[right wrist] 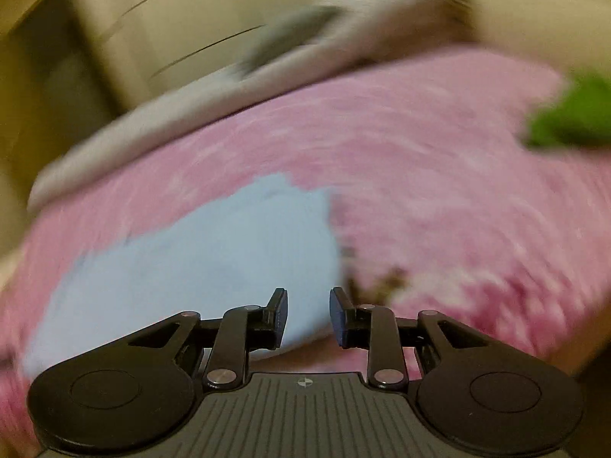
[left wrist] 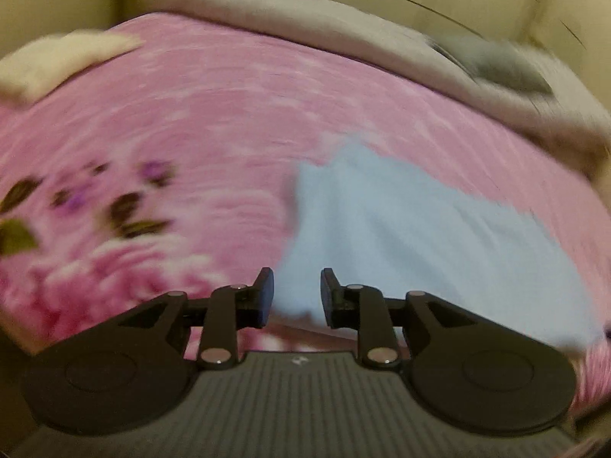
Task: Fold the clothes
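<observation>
Both tools, left (left wrist: 297, 292) and right (right wrist: 308, 315), gape empty above blue garment (left wrist: 401, 236) on pink bedspread (left wrist: 210, 114).

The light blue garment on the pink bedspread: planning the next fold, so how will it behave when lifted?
The light blue garment lies flat with soft creases, so it is probably floppy and will drape. It looks thin, likely light. On the fuzzy pink bedspread, it may drag rather than slide.

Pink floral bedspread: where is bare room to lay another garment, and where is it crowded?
Bare pink bedspread lies between the light blue garment and the grey blanket along the far edge. More lies between the blue garment and the green cloth. It is crowded along that far edge, where a dark item rests on the blanket.
</observation>
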A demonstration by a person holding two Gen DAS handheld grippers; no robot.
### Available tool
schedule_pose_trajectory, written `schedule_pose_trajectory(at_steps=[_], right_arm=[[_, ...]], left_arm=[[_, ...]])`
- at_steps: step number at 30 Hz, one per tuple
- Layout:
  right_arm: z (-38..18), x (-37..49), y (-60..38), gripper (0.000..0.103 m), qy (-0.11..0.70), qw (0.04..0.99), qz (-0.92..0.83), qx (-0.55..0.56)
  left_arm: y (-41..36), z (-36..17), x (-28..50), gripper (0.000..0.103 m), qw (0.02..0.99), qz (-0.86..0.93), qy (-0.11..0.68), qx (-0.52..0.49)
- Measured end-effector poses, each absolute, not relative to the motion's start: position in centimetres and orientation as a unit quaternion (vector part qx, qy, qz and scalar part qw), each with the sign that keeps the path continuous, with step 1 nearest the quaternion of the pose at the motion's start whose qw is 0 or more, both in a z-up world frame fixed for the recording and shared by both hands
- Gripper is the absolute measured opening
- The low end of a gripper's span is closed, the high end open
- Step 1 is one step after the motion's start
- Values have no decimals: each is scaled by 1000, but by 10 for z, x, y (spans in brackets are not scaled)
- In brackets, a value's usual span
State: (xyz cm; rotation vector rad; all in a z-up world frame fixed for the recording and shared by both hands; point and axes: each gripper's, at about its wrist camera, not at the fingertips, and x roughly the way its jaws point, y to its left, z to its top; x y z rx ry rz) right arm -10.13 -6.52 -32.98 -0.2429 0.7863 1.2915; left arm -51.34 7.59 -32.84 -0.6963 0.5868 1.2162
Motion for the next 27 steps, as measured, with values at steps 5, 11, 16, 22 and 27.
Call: schedule_pose_trajectory(at_steps=[5,11,16,22,27], right_arm=[[-356,-141,-34,28,313,691,620,-200],[-381,-105,-40,27,340,707,598,-163],[-349,-109,-48,33,402,693,575,-165],[-344,-130,-67,43,438,678,566,-167],[-361,-142,-75,44,476,668,546,-172]], left_arm=[[86,-352,-473,24,731,521,311,-312],[84,-358,-471,27,713,538,334,-303],[73,-340,-462,32,708,541,362,-274],[46,-340,-458,36,696,543,389,-263],[29,-338,-457,36,695,545,396,-252]])
